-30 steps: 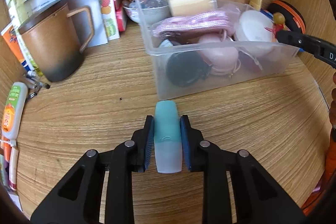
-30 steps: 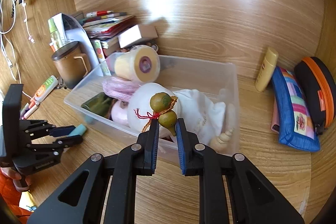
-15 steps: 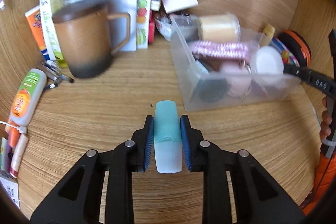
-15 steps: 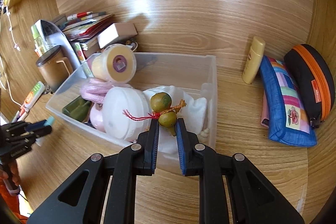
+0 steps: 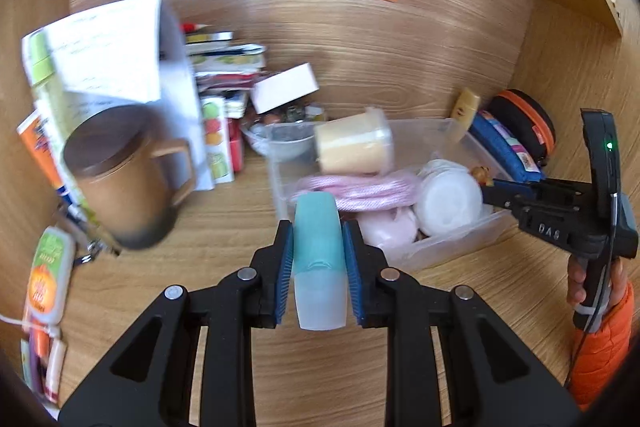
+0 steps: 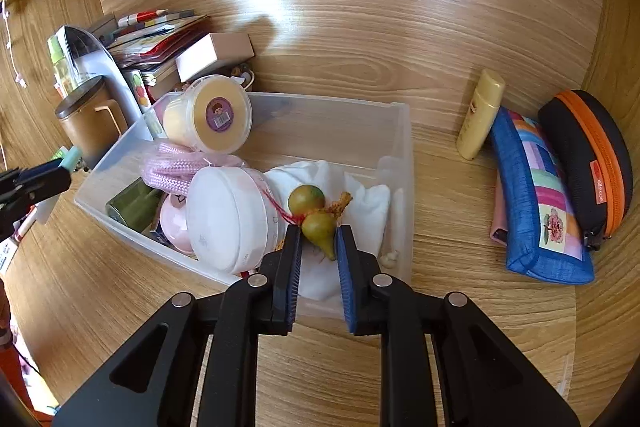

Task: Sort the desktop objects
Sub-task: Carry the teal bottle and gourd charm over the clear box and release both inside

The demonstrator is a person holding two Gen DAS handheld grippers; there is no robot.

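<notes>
Left wrist view: the left tool (image 5: 318, 259) is clenched on a smooth teal tube (image 5: 318, 247) with a frosted cap, carried above the table (image 5: 224, 211) toward the clear plastic bin (image 5: 452, 247), probably to drop it in.

Right wrist view: the right tool (image 6: 318, 247) is opening; a glossy green gourd charm (image 6: 318, 225) on red cord sits between its pads over the bin's white cloth (image 6: 360, 195), apparently being let go there.

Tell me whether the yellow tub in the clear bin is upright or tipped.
Tipped. The yellow tub lies on its side atop the pink cord, its round labelled face turned sideways toward the right wrist camera.
</notes>
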